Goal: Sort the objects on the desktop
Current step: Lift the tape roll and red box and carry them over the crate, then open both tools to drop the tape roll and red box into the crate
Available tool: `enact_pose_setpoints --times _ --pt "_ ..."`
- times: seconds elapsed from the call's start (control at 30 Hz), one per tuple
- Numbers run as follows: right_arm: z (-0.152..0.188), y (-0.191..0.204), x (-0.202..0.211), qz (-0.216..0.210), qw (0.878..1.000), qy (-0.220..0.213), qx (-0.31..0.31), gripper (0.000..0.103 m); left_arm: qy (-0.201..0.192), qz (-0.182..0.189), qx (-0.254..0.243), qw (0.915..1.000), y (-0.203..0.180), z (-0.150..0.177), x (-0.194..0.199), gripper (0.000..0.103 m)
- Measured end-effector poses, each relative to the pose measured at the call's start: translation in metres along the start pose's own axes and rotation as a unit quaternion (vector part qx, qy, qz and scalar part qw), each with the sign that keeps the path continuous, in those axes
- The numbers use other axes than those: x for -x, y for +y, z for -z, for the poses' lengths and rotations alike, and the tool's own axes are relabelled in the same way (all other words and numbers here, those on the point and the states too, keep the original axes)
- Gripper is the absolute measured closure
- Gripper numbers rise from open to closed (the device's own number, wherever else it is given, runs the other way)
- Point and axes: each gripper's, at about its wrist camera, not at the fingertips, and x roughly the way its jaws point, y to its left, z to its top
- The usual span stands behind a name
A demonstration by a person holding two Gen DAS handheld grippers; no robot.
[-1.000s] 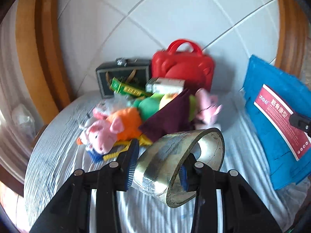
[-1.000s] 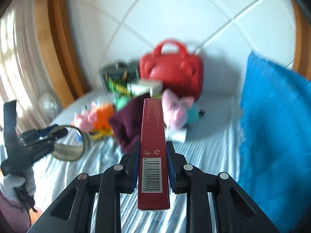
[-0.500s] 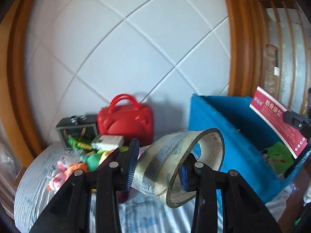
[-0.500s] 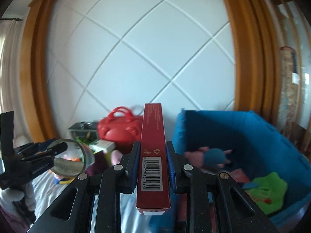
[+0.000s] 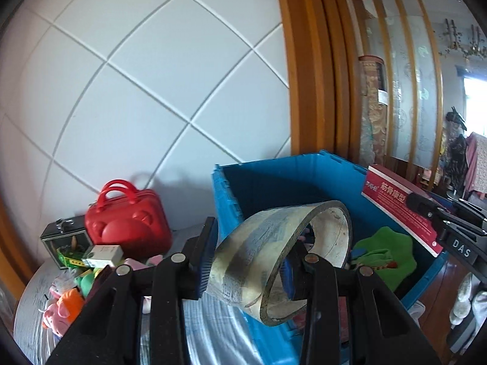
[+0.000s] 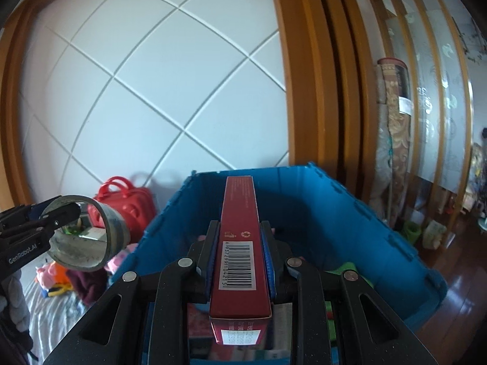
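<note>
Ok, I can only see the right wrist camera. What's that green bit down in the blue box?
Observer: The left wrist camera shows it whole: a green soft toy with wavy edges, lying inside the blue bin.
Child: Does my red box have anything on its side?
Observer: Yes. The red box in your right tongs has big white Chinese writing along its wide side.
Child: What's hiding behind the tape roll?
Observer: Past the tape roll in the left tongs, a black case stands right beside the red bag.
</note>
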Motion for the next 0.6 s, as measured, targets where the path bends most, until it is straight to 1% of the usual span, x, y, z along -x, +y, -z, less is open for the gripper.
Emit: enact_pose_setpoints --times 0.17,0.33,0.6 --pt "0.003 -0.023 -0.005 0.022 1.0 0.005 0.001 0.078 0.004 0.014 -0.015 0.9998 -0.03 -0.007 -0.01 0.067" --pt "0.008 -0.041 -0.012 0.037 0.999 0.011 0.006 0.078 0.017 0.026 -0.022 0.9993 -0.053 -0.011 -0.022 0.067" --pt "0.008 -0.064 -0.023 0.053 0.998 0.019 0.009 0.078 0.036 0.036 -0.032 0.9982 -0.076 -0.011 -0.035 0.067"
